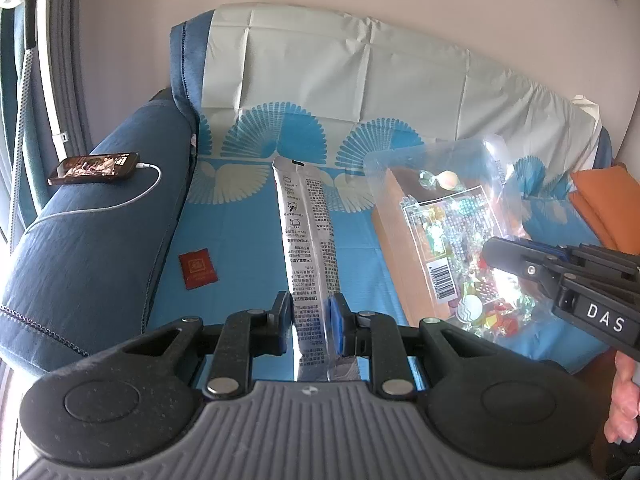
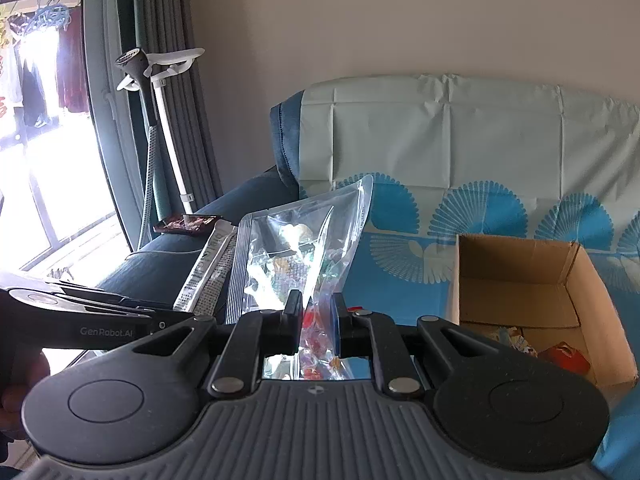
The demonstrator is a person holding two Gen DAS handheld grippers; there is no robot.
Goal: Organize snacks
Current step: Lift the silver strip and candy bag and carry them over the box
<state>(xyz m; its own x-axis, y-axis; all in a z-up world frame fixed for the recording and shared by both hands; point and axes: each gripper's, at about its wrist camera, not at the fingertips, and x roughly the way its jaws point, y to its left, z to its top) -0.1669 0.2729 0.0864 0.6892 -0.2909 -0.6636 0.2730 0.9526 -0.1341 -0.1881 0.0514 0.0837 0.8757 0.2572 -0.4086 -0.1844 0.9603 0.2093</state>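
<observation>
While both grippers hold snacks above the sofa, the tally against the box (image 2: 520, 276) runs so:

Left gripper (image 1: 310, 320): jaws narrowed onto a long silver sachet (image 1: 308, 236), pads pressing its lower part, the rest standing up and away. Held in the air, well left of the box.

Right gripper (image 2: 316, 312): jaws closed tight on a clear bag (image 2: 304, 248) of wrapped sweets, gripped near its lower end. Held in the air, just left of the box and between it and the sachet.

Box: cardboard, flaps open, on the blue cover (image 2: 396, 292). A few packets already lie at its bottom, one red, so sorting looks begun.

Red packet (image 1: 199, 267): flat on the cover, well left of the box, untouched.

Phone (image 1: 95, 167): on the armrest, charging, farthest from the box; no snack.

Outstanding, by my judgement: bag, sachet and red packet all have yet to go in.
</observation>
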